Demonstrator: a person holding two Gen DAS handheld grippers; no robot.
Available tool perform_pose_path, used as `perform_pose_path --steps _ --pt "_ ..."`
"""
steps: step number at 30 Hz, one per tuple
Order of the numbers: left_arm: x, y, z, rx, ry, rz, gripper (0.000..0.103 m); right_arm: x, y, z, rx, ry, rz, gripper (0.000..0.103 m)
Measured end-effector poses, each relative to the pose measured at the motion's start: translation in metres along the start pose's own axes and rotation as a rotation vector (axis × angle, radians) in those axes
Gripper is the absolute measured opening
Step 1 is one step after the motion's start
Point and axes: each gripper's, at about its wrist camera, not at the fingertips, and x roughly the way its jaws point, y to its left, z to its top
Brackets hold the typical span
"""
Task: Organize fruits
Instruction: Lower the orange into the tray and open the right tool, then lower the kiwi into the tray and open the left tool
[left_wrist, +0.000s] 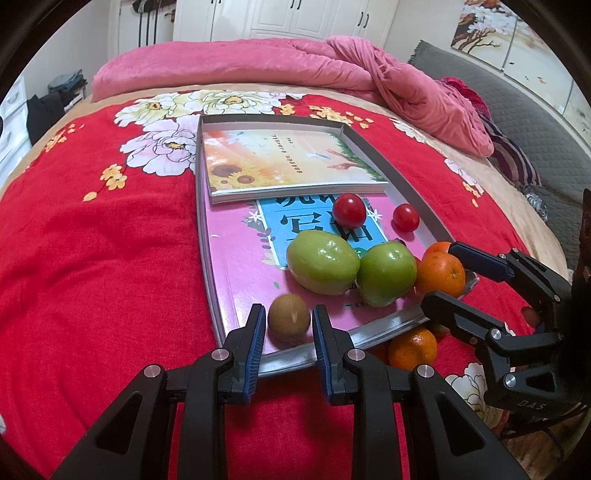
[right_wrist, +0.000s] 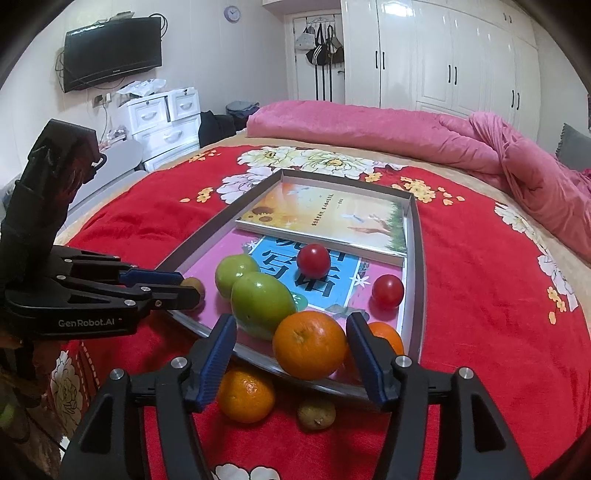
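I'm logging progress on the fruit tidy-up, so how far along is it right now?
Mostly done: two green fruits, two red tomatoes and two oranges already sit in the tray. In hand: the left gripper brackets a kiwi, the right gripper brackets an orange, both open. Left: one orange and a second kiwi on the red blanket.

Black grippers, blue jaw pads, silver screws, "GenRobot.AI" mark

pink book half under sunflower book, third orange behind right tongs
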Motion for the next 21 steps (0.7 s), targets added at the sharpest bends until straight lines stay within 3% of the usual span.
perform_pose_path --steps 17,21 --pt "-0.002 0.0 0.0 -0.005 0.0 -0.005 0.028 -0.014 -0.008 0.004 0.029 -0.037 -0.037 0.072" --pt "-0.007 -0.002 0.0 -0.004 -0.012 -0.013 0.034 -0.017 -0.01 0.005 0.032 -0.047 -0.046 0.074"
